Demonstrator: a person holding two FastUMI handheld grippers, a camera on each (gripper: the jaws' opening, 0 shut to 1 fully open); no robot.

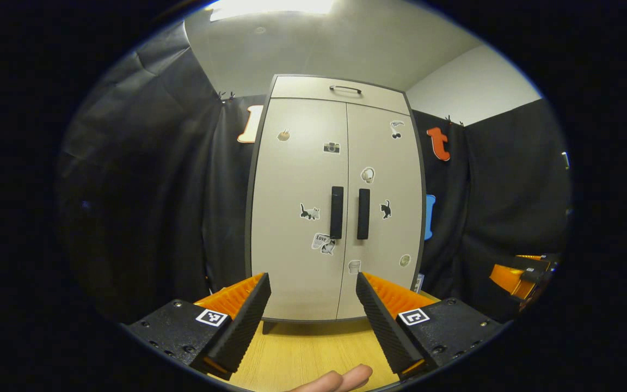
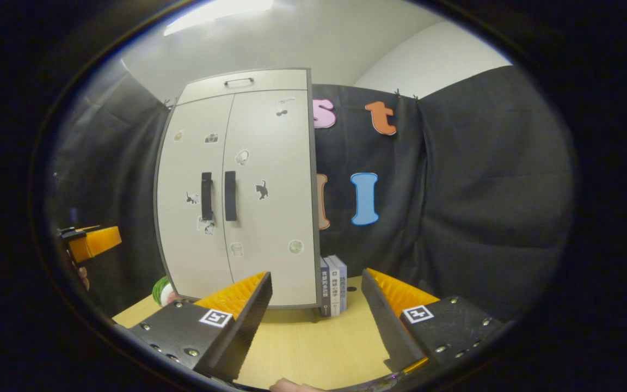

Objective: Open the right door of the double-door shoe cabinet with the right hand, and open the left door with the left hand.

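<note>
While both doors are shut, the shoe cabinet (image 1: 335, 207) stands upright on the wooden counter (image 1: 313, 348), its two dark handles (image 1: 337, 212) side by side at the middle. Left claw (image 1: 313, 305) and right claw (image 2: 316, 305) both hang back from it, fingers spread apart, gripping nothing. Books (image 2: 333, 286) stand beside the cabinet.

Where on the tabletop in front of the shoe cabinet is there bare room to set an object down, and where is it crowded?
Bare wood runs across the table between the cabinet foot and the left tool. In the right gripper view, another free patch lies ahead of the right tool, right of the books. It is crowded at the cabinet's right corner, where the books stand, and at its left corner, by a green-rimmed object.
</note>
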